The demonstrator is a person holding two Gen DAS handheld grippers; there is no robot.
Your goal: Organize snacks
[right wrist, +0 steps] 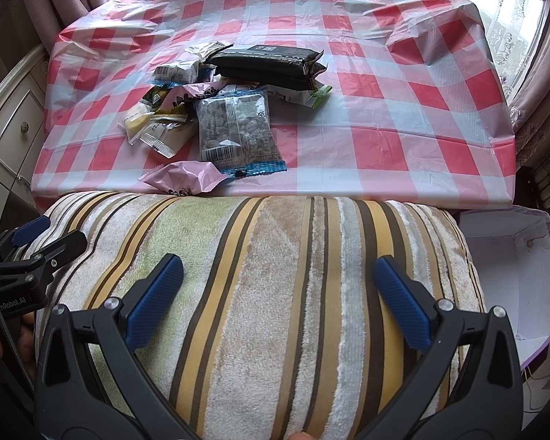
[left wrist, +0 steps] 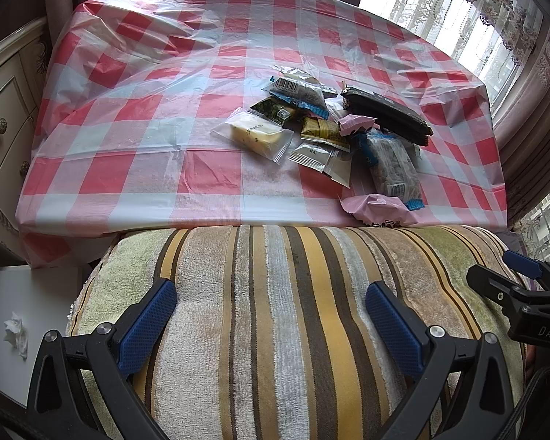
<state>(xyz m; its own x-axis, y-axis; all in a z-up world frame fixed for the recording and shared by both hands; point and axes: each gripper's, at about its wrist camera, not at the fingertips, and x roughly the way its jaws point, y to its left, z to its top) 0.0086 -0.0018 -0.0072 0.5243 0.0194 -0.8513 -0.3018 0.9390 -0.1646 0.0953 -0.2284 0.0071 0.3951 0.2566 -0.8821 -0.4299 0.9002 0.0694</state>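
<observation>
Both grippers are idling over the striped cushion (left wrist: 275,330), jaws spread wide and gripping nothing; left gripper (left wrist: 271,322) is sitting over the cushion's left-centre, right gripper (right wrist: 278,299) over its right-centre, each one showing at the edge of the other's view; probably a parked start pose, since nothing is being carried and no snack is within reach of the fingers.

Snack pile (right wrist: 220,110) is lying just beyond the cushion's far edge, on the red-and-white checked tablecloth (right wrist: 403,128); packets are overlapping loosely, so it is looking like a dump, not a sort; pink wrapper (right wrist: 183,179) is sitting nearest the cushion, touching or nearly touching its edge; clear nut packet (right wrist: 238,132) is lying just behind that; black packs (right wrist: 267,62) are stacked furthest from the cushion; pale yellow bar (left wrist: 255,135) is sitting on the pile's left side.

Open white box (right wrist: 509,267) is standing off the cushion's right end, below table level; judging it a likely bin for sorted items, though nothing is showing inside it that I can identify.

Sorting is not looking begun; pink wrapper is the easiest first pick, being closest and clear on top.
</observation>
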